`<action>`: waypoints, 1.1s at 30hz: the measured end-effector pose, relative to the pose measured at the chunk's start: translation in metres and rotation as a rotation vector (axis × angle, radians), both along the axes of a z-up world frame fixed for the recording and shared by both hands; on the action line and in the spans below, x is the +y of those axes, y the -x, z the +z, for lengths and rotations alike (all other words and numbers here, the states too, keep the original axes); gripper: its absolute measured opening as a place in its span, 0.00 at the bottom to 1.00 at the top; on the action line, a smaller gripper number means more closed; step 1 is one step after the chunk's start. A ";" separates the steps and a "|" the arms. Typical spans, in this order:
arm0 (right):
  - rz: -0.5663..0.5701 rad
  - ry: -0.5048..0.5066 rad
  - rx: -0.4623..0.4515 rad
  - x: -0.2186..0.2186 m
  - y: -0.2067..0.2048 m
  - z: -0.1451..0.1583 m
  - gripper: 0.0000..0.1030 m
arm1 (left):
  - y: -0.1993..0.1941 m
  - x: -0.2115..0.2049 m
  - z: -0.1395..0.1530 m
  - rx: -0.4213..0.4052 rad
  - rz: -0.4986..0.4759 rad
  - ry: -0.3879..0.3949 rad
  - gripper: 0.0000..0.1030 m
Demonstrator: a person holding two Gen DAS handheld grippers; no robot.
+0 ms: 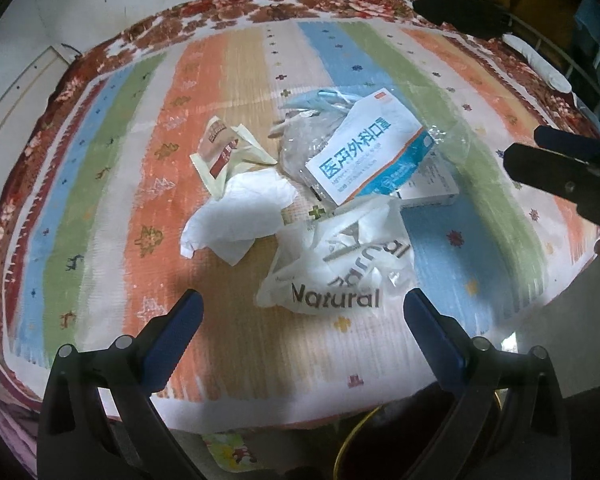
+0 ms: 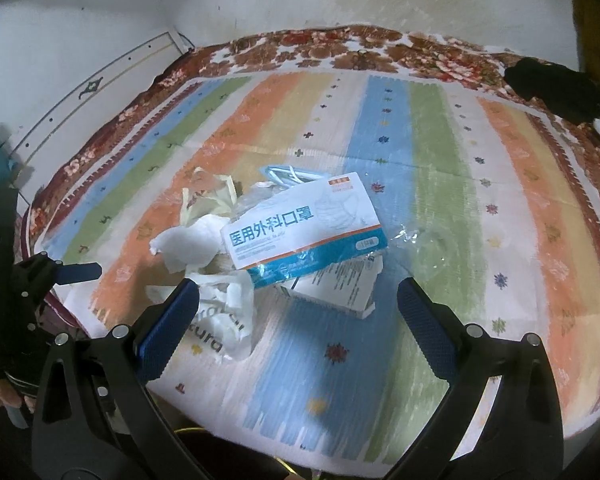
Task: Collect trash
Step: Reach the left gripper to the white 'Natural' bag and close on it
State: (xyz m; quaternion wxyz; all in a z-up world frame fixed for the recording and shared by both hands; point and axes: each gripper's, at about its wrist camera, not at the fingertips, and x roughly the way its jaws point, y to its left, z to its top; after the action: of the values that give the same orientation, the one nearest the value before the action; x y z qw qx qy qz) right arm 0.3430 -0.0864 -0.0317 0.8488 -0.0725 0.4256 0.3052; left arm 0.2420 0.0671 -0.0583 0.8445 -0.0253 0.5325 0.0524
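Note:
A heap of trash lies mid-table on a striped cloth (image 1: 204, 80): a blue-and-white mask packet (image 1: 366, 146) (image 2: 300, 224), a white carton (image 1: 432, 188) (image 2: 336, 284) under it, a crumpled tissue (image 1: 240, 212) (image 2: 188, 244), a white "Natural" plastic bag (image 1: 340, 268) (image 2: 232, 320), a cream snack wrapper (image 1: 224, 152) (image 2: 208, 196) and clear plastic film (image 1: 452, 140) (image 2: 432, 248). My left gripper (image 1: 302, 308) is open and empty, just short of the bag. My right gripper (image 2: 298, 300) is open and empty, near the carton. Each gripper shows at the edge of the other's view, the right (image 1: 548, 156) and the left (image 2: 76, 272).
A floral blanket (image 2: 340, 48) borders the striped cloth at the back. A black object (image 1: 460, 12) (image 2: 552, 88) lies at the far right corner. A white wall (image 2: 100, 20) stands behind the table. The table's front edge is just below both grippers.

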 end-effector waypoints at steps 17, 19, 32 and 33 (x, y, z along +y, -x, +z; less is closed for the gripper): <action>-0.034 -0.099 0.123 0.001 -0.092 -0.028 0.92 | -0.038 0.009 -0.032 0.063 -0.024 0.097 0.95; -0.021 -0.101 0.128 0.003 -0.104 -0.031 0.92 | -0.040 0.007 -0.032 0.069 -0.027 0.108 0.95; 0.063 -0.187 0.254 0.006 -0.171 -0.076 0.92 | -0.052 0.015 -0.045 0.084 -0.032 0.160 0.95; 0.067 -0.193 0.260 0.006 -0.173 -0.079 0.92 | -0.052 0.016 -0.047 0.085 -0.037 0.164 0.95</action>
State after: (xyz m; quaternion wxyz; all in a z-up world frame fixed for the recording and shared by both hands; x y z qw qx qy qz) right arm 0.5160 -0.0802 -0.1111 0.7790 0.0352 0.4977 0.3798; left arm 0.2938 0.0829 -0.1048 0.8171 -0.0824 0.5706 -0.0059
